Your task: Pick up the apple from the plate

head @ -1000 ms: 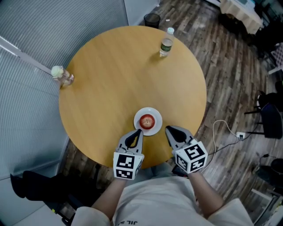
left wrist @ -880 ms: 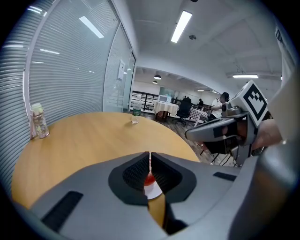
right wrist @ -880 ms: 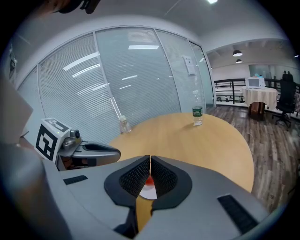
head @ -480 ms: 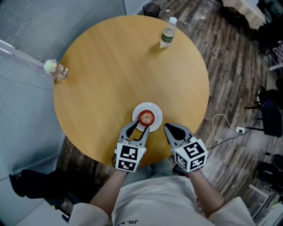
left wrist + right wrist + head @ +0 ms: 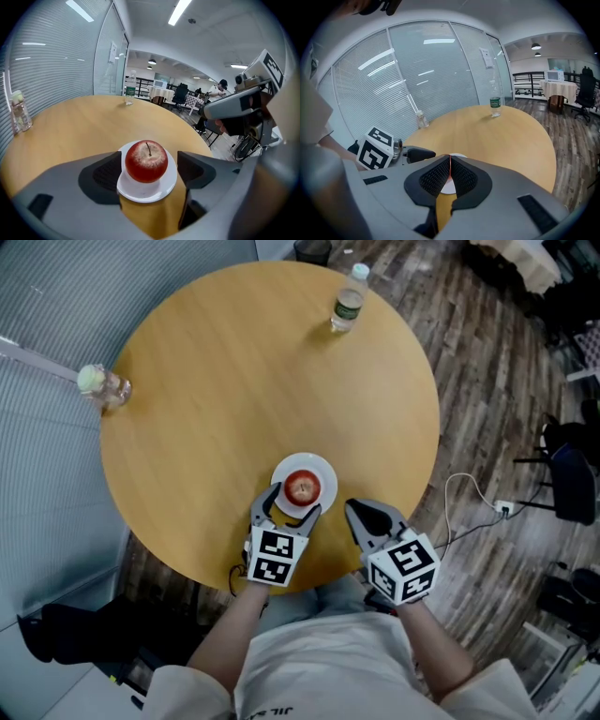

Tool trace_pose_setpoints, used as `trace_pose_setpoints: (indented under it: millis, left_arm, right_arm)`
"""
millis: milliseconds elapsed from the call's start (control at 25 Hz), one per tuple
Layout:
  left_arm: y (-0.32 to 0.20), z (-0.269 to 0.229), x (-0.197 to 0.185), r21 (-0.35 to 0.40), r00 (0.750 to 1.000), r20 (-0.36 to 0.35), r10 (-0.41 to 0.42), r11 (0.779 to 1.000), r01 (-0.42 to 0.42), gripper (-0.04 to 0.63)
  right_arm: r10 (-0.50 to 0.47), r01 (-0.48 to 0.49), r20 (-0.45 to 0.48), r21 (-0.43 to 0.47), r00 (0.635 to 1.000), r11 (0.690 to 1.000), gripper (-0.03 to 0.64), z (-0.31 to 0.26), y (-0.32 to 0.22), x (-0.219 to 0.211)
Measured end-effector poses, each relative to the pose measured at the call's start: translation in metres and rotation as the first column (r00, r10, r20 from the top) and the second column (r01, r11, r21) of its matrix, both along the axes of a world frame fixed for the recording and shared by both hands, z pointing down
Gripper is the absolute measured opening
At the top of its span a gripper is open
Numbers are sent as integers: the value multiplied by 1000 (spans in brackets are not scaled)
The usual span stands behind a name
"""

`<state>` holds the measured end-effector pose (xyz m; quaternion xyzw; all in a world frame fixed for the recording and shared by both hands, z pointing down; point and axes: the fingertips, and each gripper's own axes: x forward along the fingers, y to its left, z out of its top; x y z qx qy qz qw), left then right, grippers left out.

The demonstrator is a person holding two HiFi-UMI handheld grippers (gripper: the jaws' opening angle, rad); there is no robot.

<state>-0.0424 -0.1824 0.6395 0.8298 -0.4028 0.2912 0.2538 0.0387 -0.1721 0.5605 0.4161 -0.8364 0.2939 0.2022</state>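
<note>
Holds the left gripper (image 5: 293,503) low at the near rim of the small white plate (image 5: 324,468), jaws opening, one on each side of the red apple (image 5: 302,488), neither pad pressing on it. Shows the apple upright, stem up, in the plate's middle, near the front edge of the round wooden table (image 5: 225,381). Holds the right gripper (image 5: 354,510) just right of the plate, jaws pressed together on nothing. Has a water bottle (image 5: 347,304) standing at the table's far edge, well apart.
</note>
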Motion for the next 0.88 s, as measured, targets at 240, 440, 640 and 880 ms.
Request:
trace_pose_setpoints:
  millis: [240, 440, 640, 880]
  left_arm:
    - [-4, 18, 6, -30, 1000, 25, 7, 1000, -6, 410]
    - [-7, 28, 9, -47, 999, 37, 13, 999, -11, 410]
    - [-11, 30, 11, -59, 999, 33, 9, 998, -7, 410]
    - [-14, 37, 11, -58, 999, 49, 1, 998, 2, 388]
  right_arm:
    - [15, -15, -5, -17, 1000, 1000, 32, 6, 3, 8]
    - [27, -27, -2, -28, 1000, 999, 32, 9, 2, 11]
    - [34, -34, 4, -31, 999, 999, 32, 9, 1, 12]
    - [37, -37, 6, -38, 999, 999, 32, 11, 1, 13]
